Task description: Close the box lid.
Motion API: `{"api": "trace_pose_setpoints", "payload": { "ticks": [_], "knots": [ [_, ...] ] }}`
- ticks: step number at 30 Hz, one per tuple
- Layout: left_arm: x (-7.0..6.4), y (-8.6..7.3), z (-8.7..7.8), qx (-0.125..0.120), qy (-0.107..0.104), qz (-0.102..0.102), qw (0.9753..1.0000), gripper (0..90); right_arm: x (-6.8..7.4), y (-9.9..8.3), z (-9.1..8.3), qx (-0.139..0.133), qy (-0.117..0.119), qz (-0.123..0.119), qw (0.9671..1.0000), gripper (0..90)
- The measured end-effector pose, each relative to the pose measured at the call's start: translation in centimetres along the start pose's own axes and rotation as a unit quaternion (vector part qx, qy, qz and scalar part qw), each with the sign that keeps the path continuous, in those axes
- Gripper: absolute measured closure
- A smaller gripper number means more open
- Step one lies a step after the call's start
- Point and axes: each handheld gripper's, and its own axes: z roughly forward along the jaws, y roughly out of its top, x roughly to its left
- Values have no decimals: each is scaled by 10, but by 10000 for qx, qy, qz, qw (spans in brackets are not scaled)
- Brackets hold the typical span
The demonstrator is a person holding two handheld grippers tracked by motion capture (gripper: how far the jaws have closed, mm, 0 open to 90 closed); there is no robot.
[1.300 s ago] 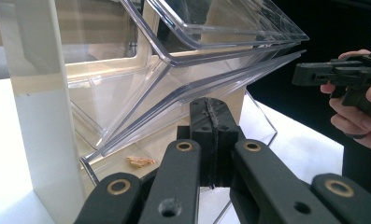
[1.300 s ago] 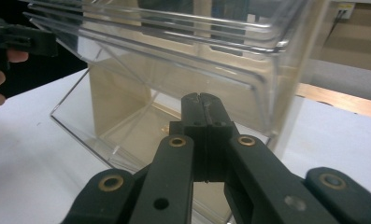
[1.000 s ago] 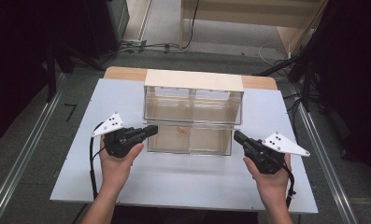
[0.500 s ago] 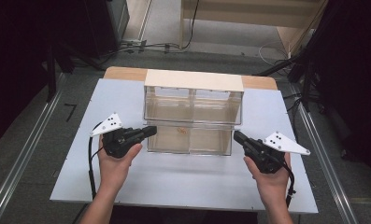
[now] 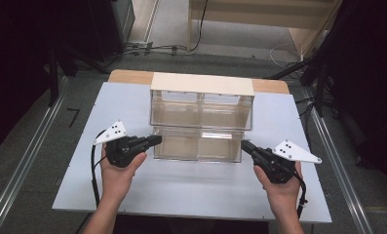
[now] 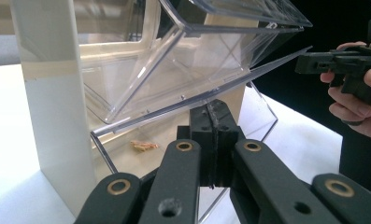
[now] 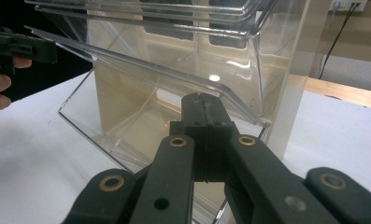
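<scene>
A clear plastic drawer cabinet (image 5: 201,105) with a cream top stands on the white table (image 5: 191,190). Its lower bin (image 5: 197,146) is tilted out toward me. My left gripper (image 5: 157,139) is shut, with its tip at the left end of that bin's front lip. My right gripper (image 5: 243,145) is shut at the right end. In the left gripper view the closed jaws (image 6: 213,106) sit just under the clear lip (image 6: 197,95), and a small tan scrap (image 6: 143,145) lies on the bin floor. The right gripper view shows the closed jaws (image 7: 202,99) under the lip (image 7: 174,72).
The upper bins (image 5: 201,112) of the cabinet are shut. Bare table lies in front of the cabinet and to both sides. Metal rails (image 5: 25,161) run along the floor left and right, and cables (image 5: 152,48) lie beyond the table's far edge.
</scene>
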Motion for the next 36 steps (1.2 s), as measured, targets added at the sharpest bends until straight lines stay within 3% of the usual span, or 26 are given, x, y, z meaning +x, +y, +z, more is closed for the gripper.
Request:
{"api": "trace_pose_setpoints", "payload": {
  "ticks": [22, 36],
  "knots": [
    [-1, -18, -18, 180, 80, -6, 9998, 900, -1, -17, 0, 306, 127, 24, 9994, 875],
    [5, -26, -20, 380, 88, -40, 9992, 900, -6, -26, 3, 480, 168, 21, 9987, 875]
  ]
}}
